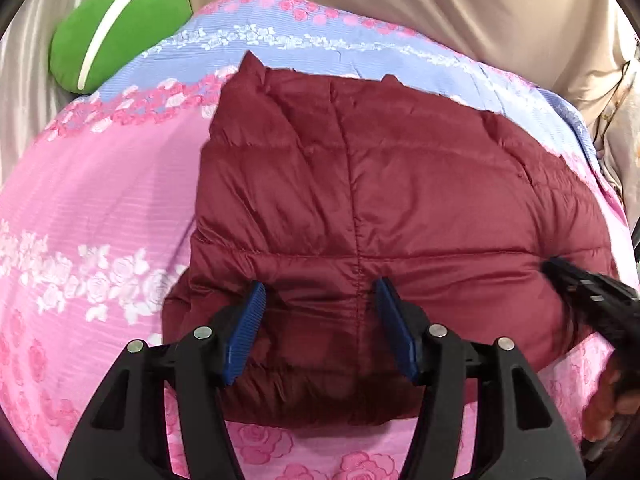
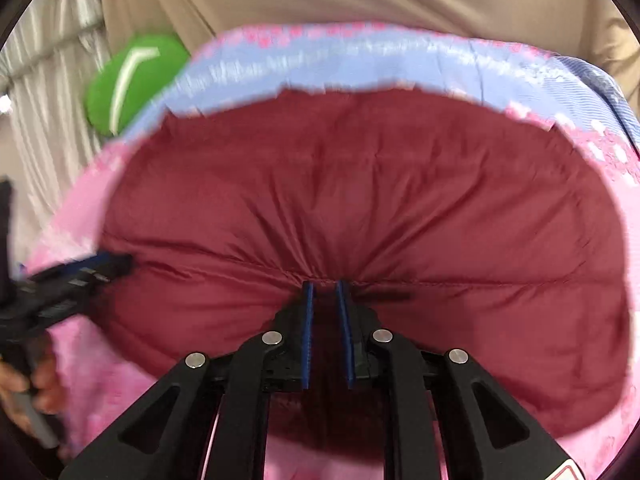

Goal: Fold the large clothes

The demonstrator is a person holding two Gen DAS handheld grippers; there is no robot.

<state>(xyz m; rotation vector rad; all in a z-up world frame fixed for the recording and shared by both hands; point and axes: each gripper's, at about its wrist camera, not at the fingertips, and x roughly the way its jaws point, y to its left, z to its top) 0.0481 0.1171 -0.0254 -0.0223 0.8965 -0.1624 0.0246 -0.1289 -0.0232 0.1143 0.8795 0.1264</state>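
A dark red quilted puffer jacket (image 1: pixel 360 200) lies folded on a pink and blue floral bedspread (image 1: pixel 100 200). My left gripper (image 1: pixel 320 288) is open, its blue pads (image 1: pixel 248 320) spread just above the jacket's near edge. My right gripper (image 2: pixel 325 284) is shut on a pinch of the jacket (image 2: pixel 340 192), with creases radiating from the tips. The right gripper also shows at the right edge of the left wrist view (image 1: pixel 592 300). The left gripper shows at the left of the right wrist view (image 2: pixel 72 280).
A green cushion (image 1: pixel 116 28) with a white stripe lies at the bed's far left; it also shows in the right wrist view (image 2: pixel 132 80). Beige curtain (image 1: pixel 440 8) hangs behind the bed. The bedspread (image 2: pixel 80 340) surrounds the jacket.
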